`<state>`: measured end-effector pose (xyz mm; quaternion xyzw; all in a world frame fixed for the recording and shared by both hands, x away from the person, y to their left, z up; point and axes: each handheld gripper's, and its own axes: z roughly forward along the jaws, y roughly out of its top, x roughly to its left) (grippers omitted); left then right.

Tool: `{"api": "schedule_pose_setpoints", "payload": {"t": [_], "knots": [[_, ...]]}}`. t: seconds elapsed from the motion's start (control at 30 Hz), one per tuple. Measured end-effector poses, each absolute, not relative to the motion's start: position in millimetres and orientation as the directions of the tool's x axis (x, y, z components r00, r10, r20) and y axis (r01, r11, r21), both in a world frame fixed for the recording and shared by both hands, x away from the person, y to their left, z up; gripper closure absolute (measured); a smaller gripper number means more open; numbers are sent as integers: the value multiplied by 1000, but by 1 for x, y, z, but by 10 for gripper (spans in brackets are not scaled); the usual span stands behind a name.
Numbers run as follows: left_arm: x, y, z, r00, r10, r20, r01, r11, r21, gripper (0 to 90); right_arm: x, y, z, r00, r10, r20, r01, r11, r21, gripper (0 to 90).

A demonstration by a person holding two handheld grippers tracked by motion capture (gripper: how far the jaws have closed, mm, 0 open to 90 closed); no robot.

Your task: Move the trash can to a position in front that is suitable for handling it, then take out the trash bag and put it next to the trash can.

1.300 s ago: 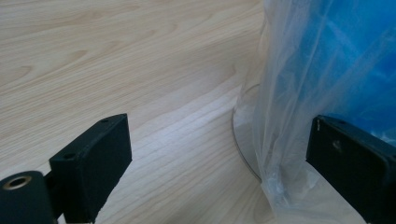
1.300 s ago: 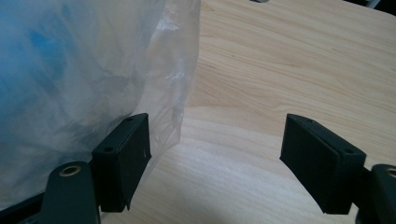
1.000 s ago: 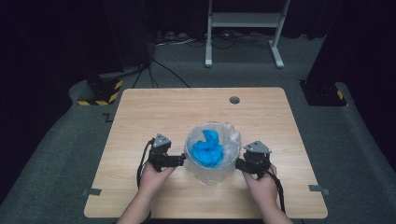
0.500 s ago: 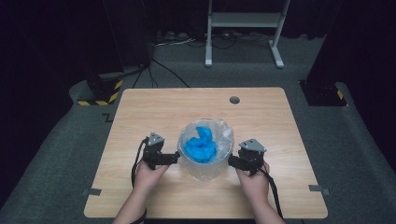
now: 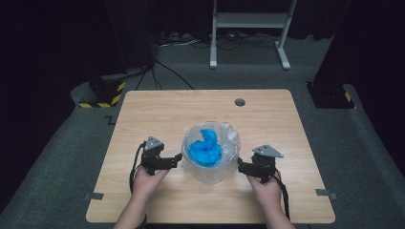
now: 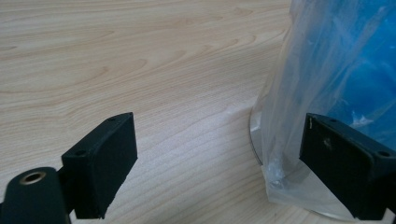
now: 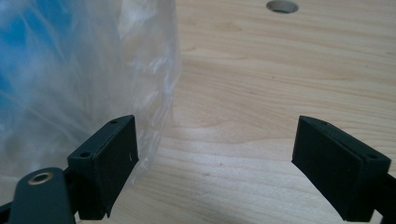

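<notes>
The left claw (image 5: 177,159) is standing released, its jaws spread wide; in the left gripper view one jaw is sitting against the clear plastic bag (image 6: 322,84) while the other is hanging over bare wood, so nothing is being pinched. The right claw (image 5: 241,167) is likewise released, jaws well apart, and in the right gripper view the nearer jaw is just touching the loose film of the bag (image 7: 93,70).

Both claws are flanking the bag (image 5: 210,152) from left and right at about the same height, low on its sides. That looks like a deliberate bracketing, probably so the thin film can be taken from both sides at once without tipping what stands inside.

The bag is sitting in the middle of the desk (image 5: 157,109), a little toward the near edge, draped over a round container whose base rim (image 6: 256,140) is peeking out under the plastic. Crumpled blue material (image 5: 205,149) is lying inside, which is probably keeping the bag steady and open-mouthed.

Farther off, a round cable hole (image 5: 239,102) is sitting in the desk's far right part, well apart from the work.
</notes>
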<state>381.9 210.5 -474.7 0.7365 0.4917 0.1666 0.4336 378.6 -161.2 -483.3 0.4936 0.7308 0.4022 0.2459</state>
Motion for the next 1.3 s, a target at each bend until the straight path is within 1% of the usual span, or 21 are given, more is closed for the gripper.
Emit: {"api": "schedule_pose_setpoints", "payload": {"t": [0.1, 0.2, 0.23, 0.37, 0.6, 0.63, 0.7, 0.77, 0.87, 0.9, 1.0, 1.03, 1.07, 1.1, 1.13, 1.17, 1.2, 1.23, 1.27, 1.3], "knots": [[381, 213, -472, 458, 869, -186, 575, -131, 808, 116, 377, -170, -475, -383, 923, 41, 498, 169, 851, 141], [381, 214, -467, 466, 865, -185, 550, -120, 826, 121, 376, -174, -471, -386, 921, 46, 484, 159, 861, 142], [380, 215, -464, 470, 863, -185, 532, -110, 839, 131, 375, -176, -467, -387, 921, 44, 464, 153, 873, 143], [378, 217, -459, 472, 860, -197, 524, -93, 847, 131, 373, -181, -461, -395, 918, 39, 419, 142, 897, 143], [375, 217, -449, 482, 857, -183, 499, -97, 861, 132, 367, -181, -449, -417, 909, 29, 353, 133, 926, 141], [374, 217, -446, 484, 856, -179, 490, -96, 866, 144, 365, -179, -445, -427, 904, 17, 328, 137, 935, 138], [371, 217, -439, 470, 871, -146, 470, -107, 876, 155, 363, -178, -441, -434, 901, 23, 311, 125, 942, 138], [370, 217, -437, 470, 867, -164, 463, -84, 882, 152, 362, -177, -438, -447, 894, 32, 297, 114, 948, 137], [369, 217, -435, 457, 875, -162, 456, -74, 887, 173, 360, -177, -435, -451, 892, 25, 282, 116, 952, 138], [367, 216, -432, 464, 872, -159, 422, -60, 905, 177, 358, -176, -432, -456, 889, 24, 265, 111, 958, 138], [365, 216, -429, 463, 871, -162, 401, -42, 915, 186, 356, -175, -429, -462, 887, 23, 244, 103, 964, 139], [361, 216, -426, 468, 865, -184, 373, -4, 928, 178, 354, -173, -426, -468, 883, 21, 220, 93, 971, 141], [361, 216, -426, 468, 865, -184, 373, -4, 928, 178, 354, -173, -426, -468, 883, 21, 220, 93, 971, 141], [357, 213, -424, 471, 860, -194, 334, 30, 942, 178, 351, -170, -423, -485, 874, 18, 196, 89, 977, 148], [357, 213, -424, 471, 860, -194, 334, 30, 942, 182, 351, -170, -423, -485, 874, 18, 196, 89, 977, 148], [355, 211, -423, 474, 857, -202, 319, 47, 947, 182, 350, -168, -421, -490, 871, 10, 183, 92, 979, 155], [350, 205, -421, 471, 864, -177, 292, 37, 956, 188, 347, -163, -418, -495, 869, -12, 157, 103, 982, 186], [349, 200, -420, 461, 868, -184, 282, 53, 958, 199, 345, -161, -417, -496, 868, -23, 145, 108, 984, 210], [349, 200, -420, 461, 868, -184, 282, 53, 958, 230, 345, -161, -417, -496, 868, -23, 145, 108, 984, 210], [347, 194, -420, 447, 877, -176, 291, 44, 956, 271, 343, -157, -415, -487, 873, -44, 121, 117, 986, 277]]}}
